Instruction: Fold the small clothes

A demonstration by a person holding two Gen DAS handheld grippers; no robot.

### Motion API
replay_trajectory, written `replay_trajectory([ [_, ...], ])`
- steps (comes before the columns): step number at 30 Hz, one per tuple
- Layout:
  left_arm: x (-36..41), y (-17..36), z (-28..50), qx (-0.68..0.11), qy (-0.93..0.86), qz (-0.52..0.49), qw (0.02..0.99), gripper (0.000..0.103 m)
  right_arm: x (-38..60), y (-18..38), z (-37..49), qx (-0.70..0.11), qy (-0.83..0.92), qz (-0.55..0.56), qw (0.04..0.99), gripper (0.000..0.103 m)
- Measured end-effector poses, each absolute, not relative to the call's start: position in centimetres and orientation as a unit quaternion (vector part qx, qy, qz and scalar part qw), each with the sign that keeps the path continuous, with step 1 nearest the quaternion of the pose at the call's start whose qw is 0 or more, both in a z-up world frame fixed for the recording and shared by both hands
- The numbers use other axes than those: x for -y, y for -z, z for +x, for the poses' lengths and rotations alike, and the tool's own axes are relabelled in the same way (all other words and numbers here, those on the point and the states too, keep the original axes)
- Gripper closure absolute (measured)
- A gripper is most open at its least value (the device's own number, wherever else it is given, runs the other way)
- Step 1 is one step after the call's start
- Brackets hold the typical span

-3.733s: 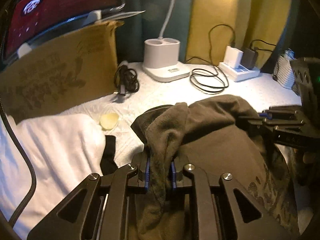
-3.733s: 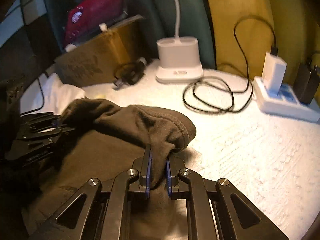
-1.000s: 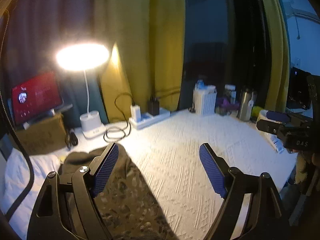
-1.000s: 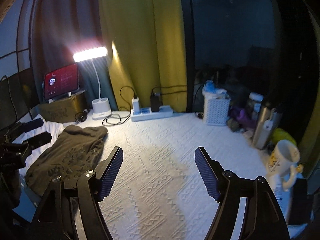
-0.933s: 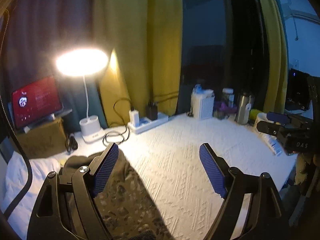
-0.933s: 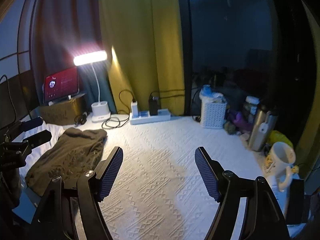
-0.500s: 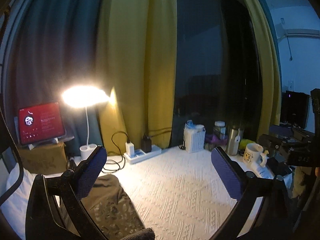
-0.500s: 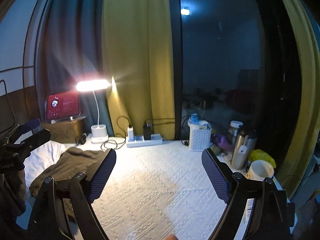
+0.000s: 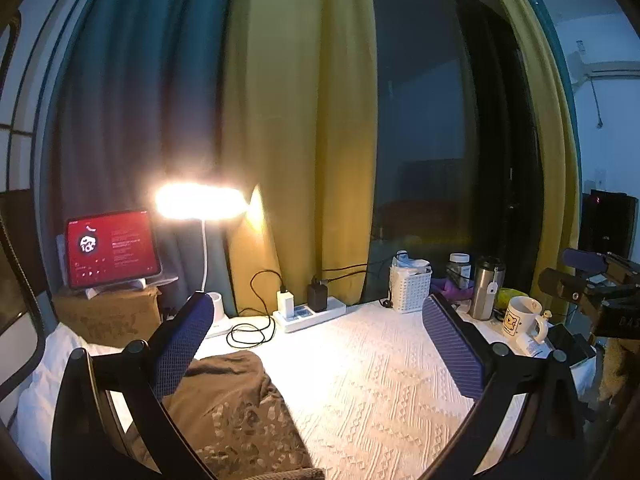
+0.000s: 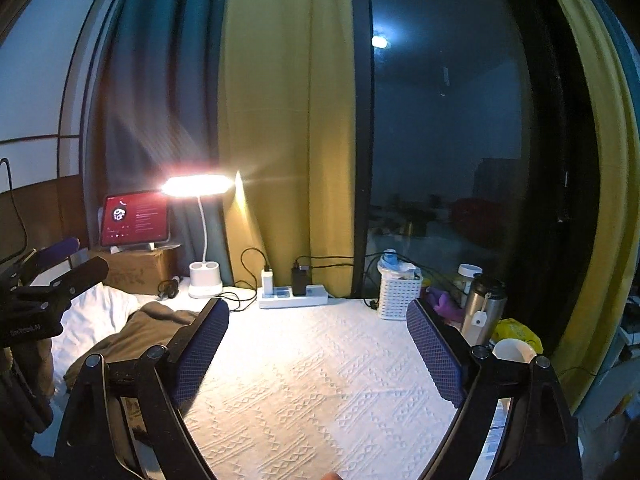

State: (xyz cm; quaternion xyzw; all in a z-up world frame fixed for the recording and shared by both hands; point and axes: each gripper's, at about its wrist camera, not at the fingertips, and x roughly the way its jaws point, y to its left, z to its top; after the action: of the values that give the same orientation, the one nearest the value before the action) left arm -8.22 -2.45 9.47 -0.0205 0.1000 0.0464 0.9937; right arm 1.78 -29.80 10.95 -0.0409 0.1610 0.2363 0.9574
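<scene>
At the left end of the surface, garment: brown cloth (image 9: 236, 404) lying bunched beside a white pillow (image 9: 36, 384), partly under the left gripper's near finger in the left wrist view; seen well off to the left in the right wrist view.
Fold state: judged unfinished or loosely done, with rumpled edges and one end humped up; cannot tell how many layers.
Left gripper (image 9: 320, 340): jaws spread wide, holding nothing, raised above the cloth.
Right gripper (image 10: 318, 348): jaws spread wide, empty, over the bare white textured cover (image 10: 320, 380), well apart from the cloth.
Risk, slack fold: likely to spring open if left humped; thick soft fabric holds a crease poorly.
Risk, bad pinch: coming down blind could catch only the top layer, or the cover beneath, and drag both.
Risk, cables: looped black cable (image 9: 250, 334) and power strip (image 9: 310, 314) lying near the cloth's far edge; a sweep toward the back could snag them.
Risk, lamp: desk lamp (image 9: 204, 280) base just behind the cloth; easy to knock with a lifted finger.
Risk, right side: mug (image 9: 520, 318) and steel flask (image 9: 484, 288) near the right edge; a wide swing of the right gripper could tip them.
</scene>
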Motion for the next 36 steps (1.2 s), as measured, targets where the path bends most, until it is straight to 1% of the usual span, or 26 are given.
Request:
replay_trajectory([
  [13,0.6,-8.7,-9.2,-0.111,-0.078,-0.035,0.990,0.000,27.8,-9.7,2.9,-0.183,-0.252,-0.049,0.949,0.012],
  [36,-0.3,-8.5,-9.6,-0.111,-0.087,-0.053,0.989,0.000,27.3,-9.2,2.9,-0.191,-0.252,-0.057,0.947,0.011],
])
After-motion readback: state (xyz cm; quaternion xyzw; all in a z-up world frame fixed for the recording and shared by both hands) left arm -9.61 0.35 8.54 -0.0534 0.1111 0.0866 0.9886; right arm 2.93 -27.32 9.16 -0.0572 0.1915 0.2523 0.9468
